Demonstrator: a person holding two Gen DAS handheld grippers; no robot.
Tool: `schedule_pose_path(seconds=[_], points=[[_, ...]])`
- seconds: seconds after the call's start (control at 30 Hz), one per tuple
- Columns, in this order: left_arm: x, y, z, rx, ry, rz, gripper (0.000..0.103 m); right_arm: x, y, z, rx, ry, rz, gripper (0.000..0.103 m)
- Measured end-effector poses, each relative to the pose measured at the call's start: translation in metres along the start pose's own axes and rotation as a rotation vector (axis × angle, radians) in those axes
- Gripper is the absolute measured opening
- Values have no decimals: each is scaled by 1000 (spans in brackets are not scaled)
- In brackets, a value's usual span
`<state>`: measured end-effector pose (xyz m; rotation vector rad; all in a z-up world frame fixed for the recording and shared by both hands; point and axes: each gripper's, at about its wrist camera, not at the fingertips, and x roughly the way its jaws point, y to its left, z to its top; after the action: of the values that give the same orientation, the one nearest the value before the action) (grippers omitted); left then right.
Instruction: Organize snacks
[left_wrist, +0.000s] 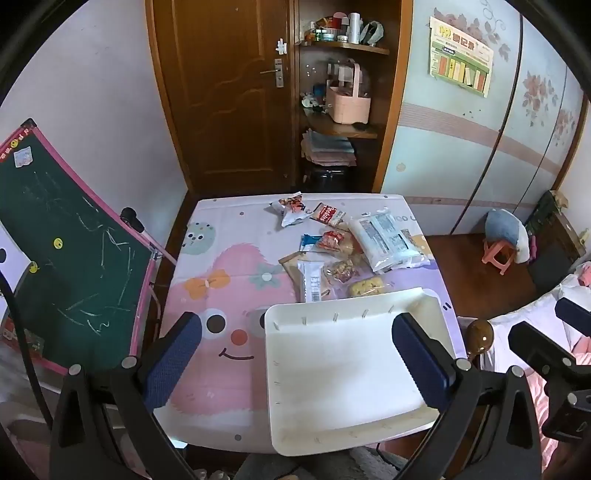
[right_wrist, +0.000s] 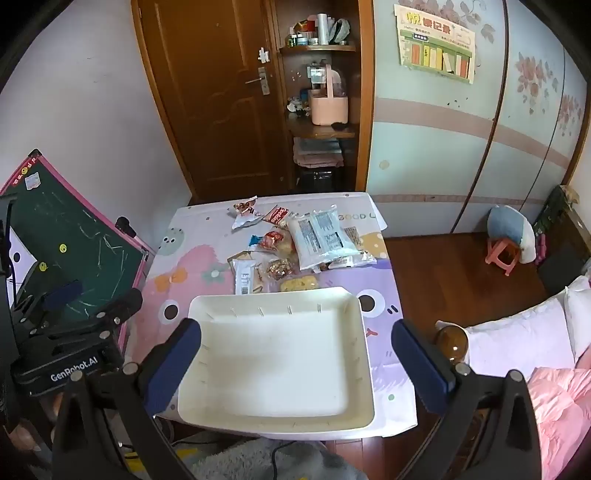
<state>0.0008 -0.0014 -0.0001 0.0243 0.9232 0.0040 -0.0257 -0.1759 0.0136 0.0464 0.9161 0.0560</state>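
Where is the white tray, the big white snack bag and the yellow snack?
white tray (right_wrist: 280, 369): right wrist view, bare floor of the tray.
big white snack bag (right_wrist: 319, 236): right wrist view, middle of its printed face.
yellow snack (left_wrist: 367, 287): left wrist view, its middle.

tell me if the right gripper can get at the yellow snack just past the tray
Probably yes. The right gripper is open and holds nothing, and the yellow snack lies uncovered on top; only the low, empty tray sits between them, so reach over it.

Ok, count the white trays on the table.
1: the white tray sits empty at the table's near edge, just in front of the snack pile. Nothing suggests a hidden second.
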Motion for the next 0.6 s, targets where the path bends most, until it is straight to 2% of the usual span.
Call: schedule_pose_path(seconds=[0.2,0.6], points=[[-3,9,-4,-36,-12,-30,102,2,2,-3,5,5,23,103],[1,3,-5,-10,21,-26,102,7,-1,1,29,42,47,103]])
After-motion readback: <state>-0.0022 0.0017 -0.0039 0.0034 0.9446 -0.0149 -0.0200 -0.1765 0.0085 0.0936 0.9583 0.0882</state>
